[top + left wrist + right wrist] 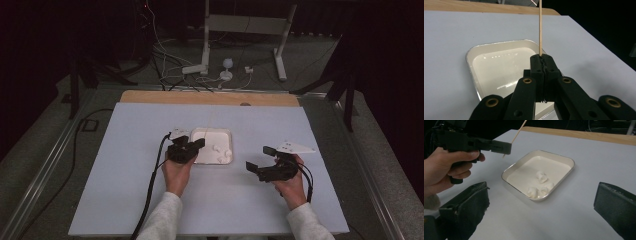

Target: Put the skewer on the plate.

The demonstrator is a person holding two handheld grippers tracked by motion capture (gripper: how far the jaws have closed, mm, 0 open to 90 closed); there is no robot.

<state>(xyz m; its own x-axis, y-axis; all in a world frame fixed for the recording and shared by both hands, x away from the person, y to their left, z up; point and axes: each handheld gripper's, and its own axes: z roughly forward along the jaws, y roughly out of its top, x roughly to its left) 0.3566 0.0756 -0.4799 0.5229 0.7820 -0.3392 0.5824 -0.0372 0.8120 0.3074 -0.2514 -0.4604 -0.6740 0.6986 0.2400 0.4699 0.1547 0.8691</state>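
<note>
My left gripper (541, 62) has its fingers closed on a thin wooden skewer (540, 27), which stands up and away from the fingertips; in the right gripper view the same stick (517, 131) slants up past the near left corner of the tray (510, 171). My right gripper (264, 161) sits to the right of the tray with its fingers spread wide and nothing between them. The tray (197, 134) is a shallow white dish near mid-bench, and three soft white lumps (540, 183), marshmallow-like though I cannot confirm this, lie bunched toward its near right corner, close together and possibly touching. My reading of the step: get a lump onto the stick. To do that well I would pick the lump standing most clear of the others, take it with the right fingers squarely across its middle, close lightly since it looks squashy, lift it free of the rim, then bring it to the skewer tip along the stick's own axis while the left grip holds the stick firm. Which end is pointed I cannot tell. Edges to mind: the raised tray rim (564, 181) lies just beside the lumps, so a low approach by the right gripper risks nudging the tray; come from above. The skewer tip passes near the tray's left rim. Room is generous: the pale bench (125, 175) is bare on both sides and in front of the tray, and its edges are well apart from the work.
</note>
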